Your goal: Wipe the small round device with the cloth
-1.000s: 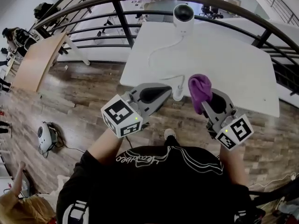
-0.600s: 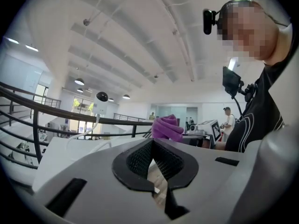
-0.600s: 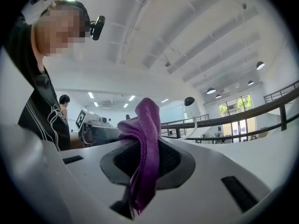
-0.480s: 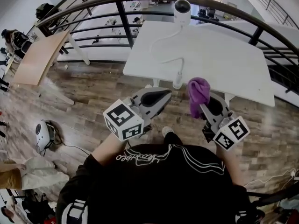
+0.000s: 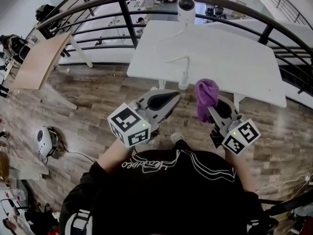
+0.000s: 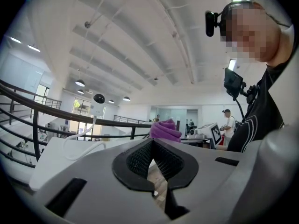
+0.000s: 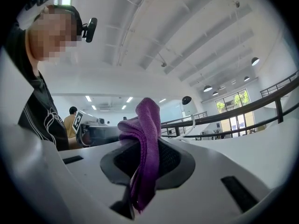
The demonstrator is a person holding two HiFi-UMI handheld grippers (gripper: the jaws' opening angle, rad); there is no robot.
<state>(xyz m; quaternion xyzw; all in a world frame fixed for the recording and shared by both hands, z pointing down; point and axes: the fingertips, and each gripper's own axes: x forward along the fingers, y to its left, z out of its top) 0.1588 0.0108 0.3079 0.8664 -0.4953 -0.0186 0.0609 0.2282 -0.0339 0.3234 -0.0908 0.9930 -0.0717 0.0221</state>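
Two grippers: the left gripper [image 5: 172,99] and right gripper [image 5: 213,110] are hovering at the near edge of a white table [image 5: 234,58].
Left gripper: its jaws are pressing together on nothing.
Right gripper: its jaws are pinching the cloth [image 7: 145,143], which is flopping over their tips.
Progress: wiping is apparently not yet beginning; the reach and the wipe are both remaining.
Device: the small round device [image 5: 186,6] is standing well ahead of both grippers, smooth white with a glossy dark dome, trailing a white cable [image 5: 171,58].
Cloth: purple, soft, fuzzy, loosely bunched.
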